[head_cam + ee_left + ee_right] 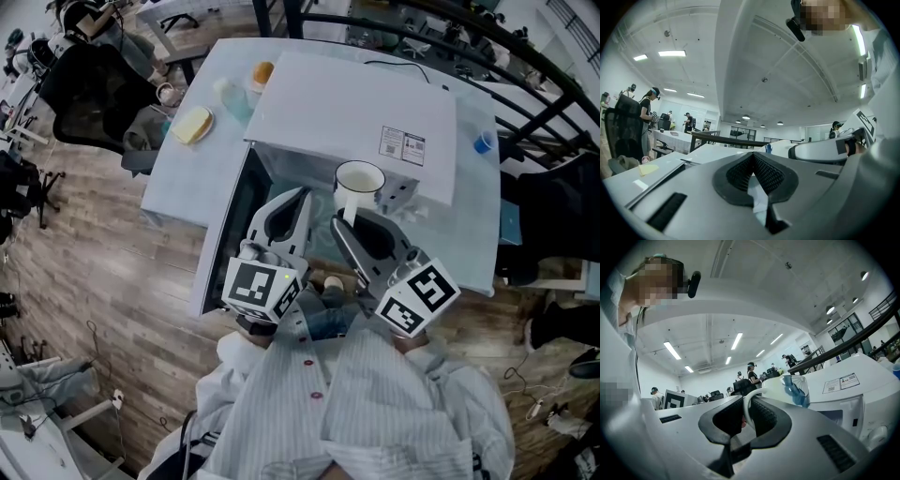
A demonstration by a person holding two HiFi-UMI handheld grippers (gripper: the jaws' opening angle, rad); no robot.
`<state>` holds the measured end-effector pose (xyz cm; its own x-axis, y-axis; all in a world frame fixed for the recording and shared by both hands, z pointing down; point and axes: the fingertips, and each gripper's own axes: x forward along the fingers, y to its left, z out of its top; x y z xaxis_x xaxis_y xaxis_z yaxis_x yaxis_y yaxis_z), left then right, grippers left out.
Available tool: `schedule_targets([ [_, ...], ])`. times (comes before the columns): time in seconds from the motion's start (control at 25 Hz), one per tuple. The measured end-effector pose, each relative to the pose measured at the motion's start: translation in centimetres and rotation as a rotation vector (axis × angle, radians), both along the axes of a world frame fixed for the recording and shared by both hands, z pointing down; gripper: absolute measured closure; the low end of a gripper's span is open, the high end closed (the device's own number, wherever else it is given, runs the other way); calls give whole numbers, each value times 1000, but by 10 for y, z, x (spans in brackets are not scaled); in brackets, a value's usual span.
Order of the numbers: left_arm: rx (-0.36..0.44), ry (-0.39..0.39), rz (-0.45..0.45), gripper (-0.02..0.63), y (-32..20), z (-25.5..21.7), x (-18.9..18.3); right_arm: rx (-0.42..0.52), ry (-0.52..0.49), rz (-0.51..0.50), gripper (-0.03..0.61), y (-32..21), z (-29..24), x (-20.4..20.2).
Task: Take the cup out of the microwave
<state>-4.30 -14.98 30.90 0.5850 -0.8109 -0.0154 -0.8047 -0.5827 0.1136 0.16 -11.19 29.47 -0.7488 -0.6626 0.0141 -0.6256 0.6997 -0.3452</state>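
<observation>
The right gripper [345, 225] pinches only the thin handle of the white cup [360, 180] at the mouth of the open microwave [375, 103], at the person's 12 o'clock. The left gripper [302, 195], at the cup's 8 o'clock, is closed on nothing. With so narrow a hold, the cup could swivel or slip and strike the microwave's door [223, 234].

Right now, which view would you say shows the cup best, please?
The head view: whole cup from above, open rim. Right gripper view: only handle and one side. Left gripper view: a distant sliver.
</observation>
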Motion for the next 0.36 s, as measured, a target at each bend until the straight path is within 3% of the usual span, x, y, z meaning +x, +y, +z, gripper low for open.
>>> schedule_targets([
  [0.36, -2, 1, 14, 604, 5, -2, 2, 3, 8, 6, 506, 10, 0, -1],
])
